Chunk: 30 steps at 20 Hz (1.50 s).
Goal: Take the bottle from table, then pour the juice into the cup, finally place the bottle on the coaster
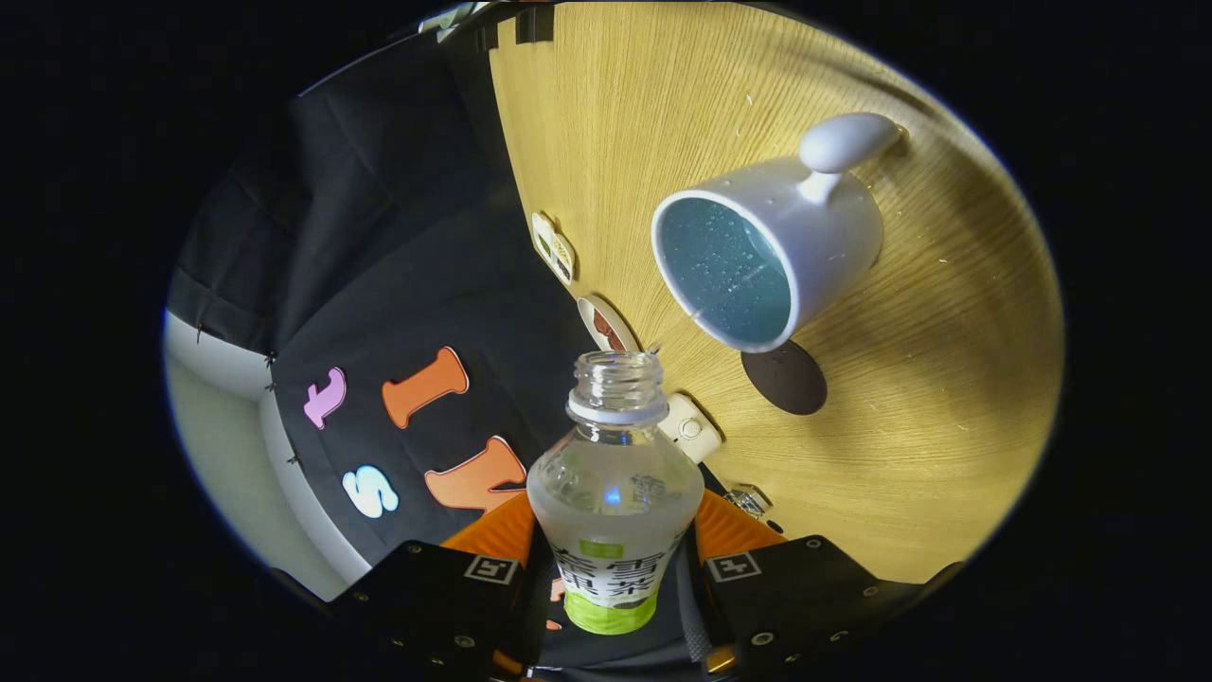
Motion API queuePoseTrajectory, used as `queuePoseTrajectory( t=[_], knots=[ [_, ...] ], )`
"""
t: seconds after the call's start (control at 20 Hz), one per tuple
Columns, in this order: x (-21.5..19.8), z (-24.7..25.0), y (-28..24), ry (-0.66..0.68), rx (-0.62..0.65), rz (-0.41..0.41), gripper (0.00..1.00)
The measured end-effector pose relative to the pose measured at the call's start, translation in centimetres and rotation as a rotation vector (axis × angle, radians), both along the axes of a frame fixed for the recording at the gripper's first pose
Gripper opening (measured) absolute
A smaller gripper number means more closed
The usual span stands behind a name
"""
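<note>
Bottle (614, 493) sits clamped between the jaws of the gripper (615, 578), uncapped mouth aimed at twelve o'clock. Cup (767, 256) lies at about one o'clock from that mouth, its opening facing back; the dark coaster (784, 377) lies nearer on the worktop (947, 426).

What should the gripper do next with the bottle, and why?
Probably bring the tilted uncapped clear plastic bottle, held between the gripper fingers, a little closer to the white mug with the blue inside. The bottle's mouth sits short of the mug's rim, so juice could spill onto the wooden table.
</note>
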<state>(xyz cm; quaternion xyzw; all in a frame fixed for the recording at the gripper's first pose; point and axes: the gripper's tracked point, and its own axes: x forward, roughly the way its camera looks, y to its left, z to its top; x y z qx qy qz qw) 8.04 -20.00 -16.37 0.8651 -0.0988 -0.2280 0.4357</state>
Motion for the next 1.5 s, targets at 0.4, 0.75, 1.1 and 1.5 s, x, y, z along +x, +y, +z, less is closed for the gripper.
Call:
queuePoseTrajectory(
  t=[0.4,0.75,1.1,1.5],
  knots=[
    [-0.08,-0.41,0.02,0.0,0.024,0.001,0.57],
    [-0.13,-0.01,-0.29,-0.009,0.025,-0.005,0.57],
    [-0.26,-0.35,-0.49,-0.004,0.03,-0.013,0.57],
    [0.05,-0.89,-0.19,0.029,-0.016,0.019,0.57]
  ],
)
